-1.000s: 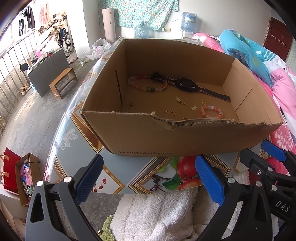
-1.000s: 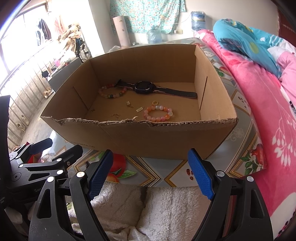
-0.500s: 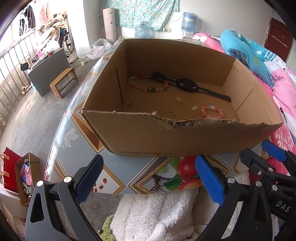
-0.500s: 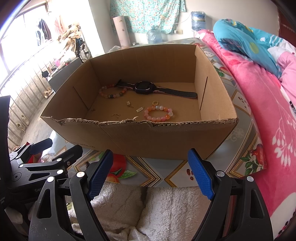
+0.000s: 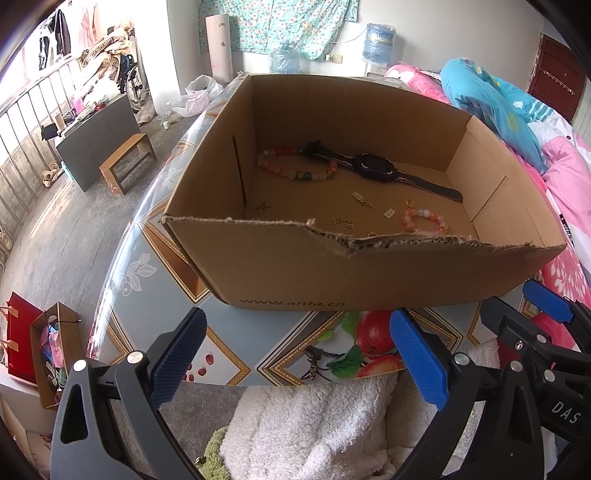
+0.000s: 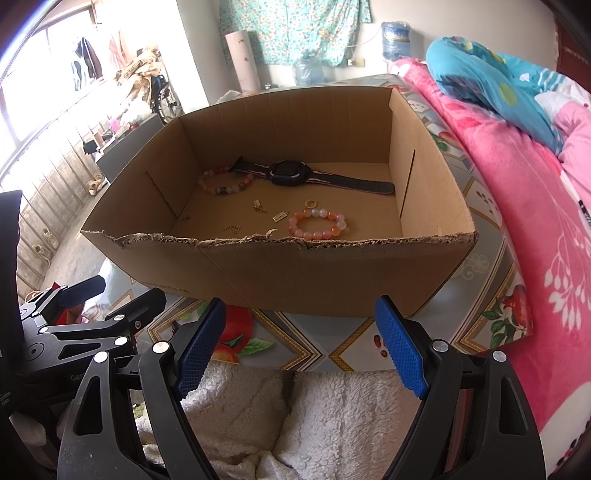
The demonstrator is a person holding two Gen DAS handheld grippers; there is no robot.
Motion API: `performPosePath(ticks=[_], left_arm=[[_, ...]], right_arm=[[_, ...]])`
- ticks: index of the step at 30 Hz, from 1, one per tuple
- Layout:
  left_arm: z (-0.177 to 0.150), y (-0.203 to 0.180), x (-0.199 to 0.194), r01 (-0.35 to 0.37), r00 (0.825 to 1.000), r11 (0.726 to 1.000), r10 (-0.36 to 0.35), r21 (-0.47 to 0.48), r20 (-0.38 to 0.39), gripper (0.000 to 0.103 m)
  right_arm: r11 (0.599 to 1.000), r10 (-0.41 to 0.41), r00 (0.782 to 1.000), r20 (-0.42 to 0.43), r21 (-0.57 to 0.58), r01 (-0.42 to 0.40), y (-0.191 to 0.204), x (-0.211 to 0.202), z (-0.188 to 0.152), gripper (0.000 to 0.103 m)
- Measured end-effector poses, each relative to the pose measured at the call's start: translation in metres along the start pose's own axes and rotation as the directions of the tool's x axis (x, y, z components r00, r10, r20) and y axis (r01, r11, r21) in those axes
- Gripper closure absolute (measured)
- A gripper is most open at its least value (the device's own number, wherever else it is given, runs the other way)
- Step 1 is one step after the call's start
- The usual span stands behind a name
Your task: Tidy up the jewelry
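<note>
Beyond both wide-open, empty claws, left [image 5: 295,354] and right [image 6: 301,345], open brown cardboard box [image 6: 332,273] on table [image 6: 295,354] holds orange beaded bracelet [image 6: 318,223] near right, black watch [image 6: 291,173] far.

Home bedroom, lived-in. Bed with pink floral quilt [image 6: 524,206] and blue blanket [image 5: 491,107] along the right edge of a table with fruit-print cover [image 5: 332,354]. Floral curtain [image 5: 280,26] on back wall, water jugs [image 5: 284,61] below it, clothes hanging [image 5: 62,33] by barred window, small wooden stool [image 5: 127,162] on concrete floor.
</note>
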State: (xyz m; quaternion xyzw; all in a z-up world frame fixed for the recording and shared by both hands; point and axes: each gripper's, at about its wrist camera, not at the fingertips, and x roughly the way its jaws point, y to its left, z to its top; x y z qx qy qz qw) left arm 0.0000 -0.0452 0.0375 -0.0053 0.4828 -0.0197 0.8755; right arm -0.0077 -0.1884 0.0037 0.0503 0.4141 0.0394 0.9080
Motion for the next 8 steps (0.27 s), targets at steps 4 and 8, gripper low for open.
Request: performPosePath(ticks=[4, 8], left_arm=[[-0.0005, 0.0002, -0.0001, -0.004, 1.0, 1.0, 0.004, -0.002, -0.001, 0.006], [-0.0001, -0.0004, 0.0001, -0.006, 1.0, 1.0, 0.006, -0.003, -0.002, 0.006]], right_arm=[[1.0, 0.001, 1.0, 0.001, 0.0, -0.001, -0.0004, -0.0001, -0.0004, 0.024], [1.0, 0.002, 1.0, 0.001, 0.001, -0.002, -0.0006, 0.0002, -0.0009, 0.024]])
